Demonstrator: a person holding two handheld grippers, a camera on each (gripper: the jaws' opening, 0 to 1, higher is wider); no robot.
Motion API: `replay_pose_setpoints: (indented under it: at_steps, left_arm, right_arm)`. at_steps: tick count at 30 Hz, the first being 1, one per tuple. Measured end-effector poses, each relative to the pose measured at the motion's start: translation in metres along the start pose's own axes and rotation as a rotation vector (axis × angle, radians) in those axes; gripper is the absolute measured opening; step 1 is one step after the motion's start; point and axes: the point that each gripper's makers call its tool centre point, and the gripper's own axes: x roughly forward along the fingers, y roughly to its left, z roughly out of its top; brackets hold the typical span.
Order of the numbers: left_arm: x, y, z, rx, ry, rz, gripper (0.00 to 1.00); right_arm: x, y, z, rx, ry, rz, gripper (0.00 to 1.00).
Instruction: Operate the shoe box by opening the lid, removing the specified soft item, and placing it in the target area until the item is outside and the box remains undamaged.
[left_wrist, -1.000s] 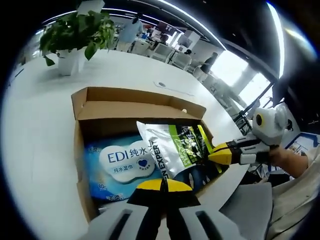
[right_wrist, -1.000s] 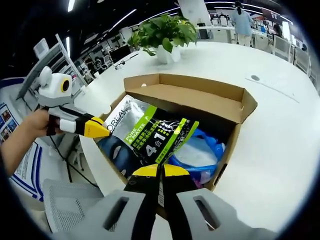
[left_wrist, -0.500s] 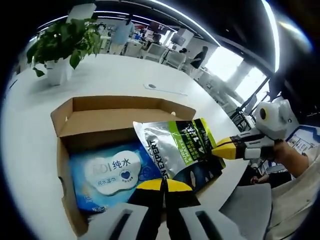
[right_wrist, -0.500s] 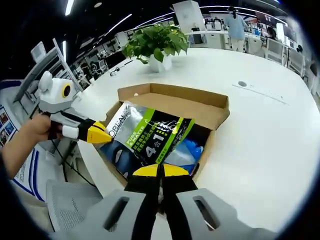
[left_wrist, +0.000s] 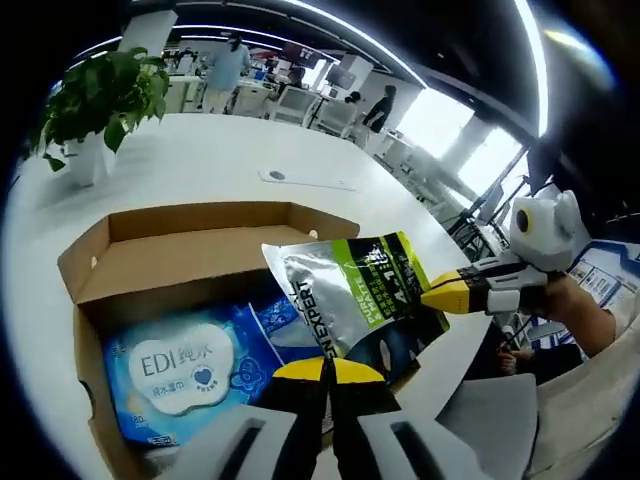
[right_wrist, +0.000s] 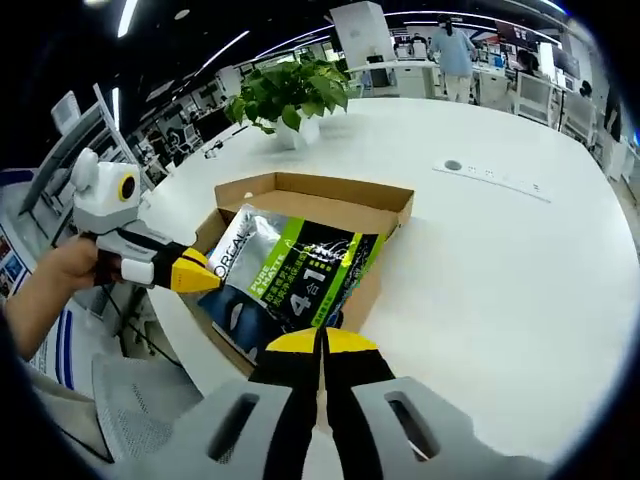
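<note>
A silver, black and green soft pouch hangs above the open cardboard shoe box. My left gripper is shut on the pouch's edge by the brand lettering. My right gripper is shut on the opposite edge. The box lid is folded back. A blue pack of wet wipes lies inside the box, partly under the pouch.
The box sits on a large white table with a potted plant at the far side and a round grommet. A grey chair stands near the table's edge. People stand far behind.
Both grippers have lifted the pouch higher, out of the box, keeping their hold. The box now looks smaller and lower in both views.
</note>
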Motion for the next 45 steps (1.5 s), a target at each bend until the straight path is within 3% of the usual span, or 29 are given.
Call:
replay_pose_setpoints:
  at_steps: [18,45]
  left_arm:
    - [0.046,-0.039,0.013,0.029,0.043,-0.039,0.0]
    - [0.11,-0.089,0.023,-0.022,0.084,-0.083,0.0]
  right_arm:
    - [-0.027,-0.059,-0.005,0.062,0.008,-0.09,0.0]
    - [-0.05,-0.135,-0.026,0.134,0.035,-0.186,0.0]
